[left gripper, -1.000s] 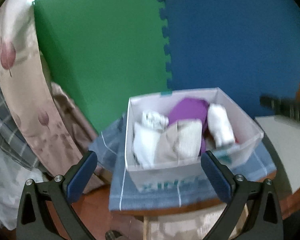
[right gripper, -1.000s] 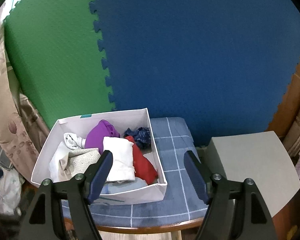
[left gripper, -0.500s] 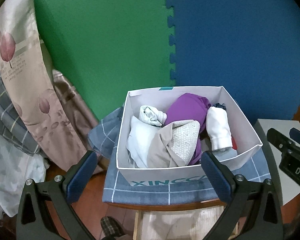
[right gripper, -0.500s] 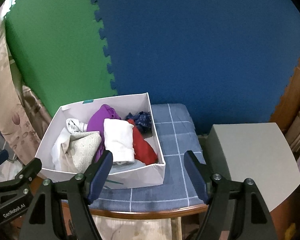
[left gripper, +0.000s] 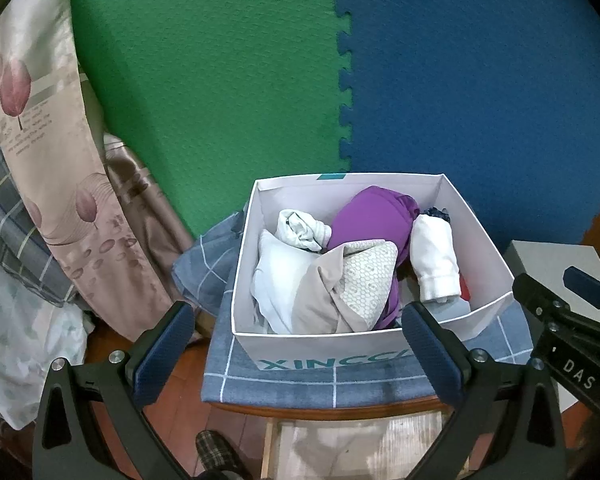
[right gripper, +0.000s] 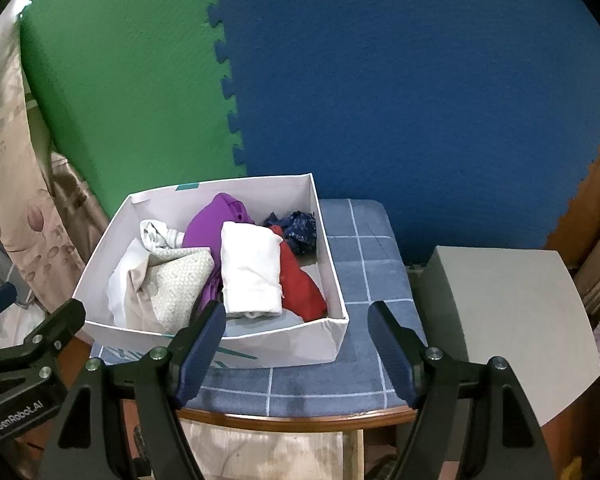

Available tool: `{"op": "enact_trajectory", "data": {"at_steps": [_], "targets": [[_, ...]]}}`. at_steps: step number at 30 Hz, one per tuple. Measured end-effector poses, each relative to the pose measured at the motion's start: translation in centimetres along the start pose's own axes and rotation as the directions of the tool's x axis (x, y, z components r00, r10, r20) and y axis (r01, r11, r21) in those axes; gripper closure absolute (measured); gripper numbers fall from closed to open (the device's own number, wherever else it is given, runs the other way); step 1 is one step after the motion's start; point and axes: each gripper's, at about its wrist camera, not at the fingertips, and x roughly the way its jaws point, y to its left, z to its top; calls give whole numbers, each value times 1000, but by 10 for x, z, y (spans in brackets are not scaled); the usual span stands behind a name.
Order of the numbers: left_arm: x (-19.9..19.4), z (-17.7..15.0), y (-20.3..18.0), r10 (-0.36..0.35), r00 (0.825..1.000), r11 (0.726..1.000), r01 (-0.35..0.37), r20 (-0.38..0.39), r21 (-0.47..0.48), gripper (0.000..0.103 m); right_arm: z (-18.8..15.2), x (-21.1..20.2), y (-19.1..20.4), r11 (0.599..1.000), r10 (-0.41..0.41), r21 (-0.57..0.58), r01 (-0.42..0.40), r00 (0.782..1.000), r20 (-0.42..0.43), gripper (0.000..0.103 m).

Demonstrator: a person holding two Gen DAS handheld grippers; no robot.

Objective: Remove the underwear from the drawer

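Against the wall stand a green mat (left gripper: 204,80) and a blue mat (right gripper: 400,92), and before them is a stool with a blue checked cushion (right gripper: 364,264). On the cushion sits a white box (right gripper: 260,340) that serves as the drawer, with the underwear (right gripper: 250,270) still piled inside. The left gripper (left gripper: 296,344) and the right gripper (right gripper: 296,344) both hover near its front edge, their jaws wide apart and holding nothing.
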Motion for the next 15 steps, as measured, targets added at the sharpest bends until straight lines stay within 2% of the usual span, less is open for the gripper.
{"op": "enact_trajectory", "data": {"at_steps": [6,15], "targets": [[-1,-4,-3,5,1000,1000,-5,-14,1,1,-2,-1,-4,1000,2,5,-2,1000,-11,28],[-25,-29,-9,-20,1000,1000,20,2,7,1,-20,-19,-11,999,35,2,-35,999,0,28]]}}
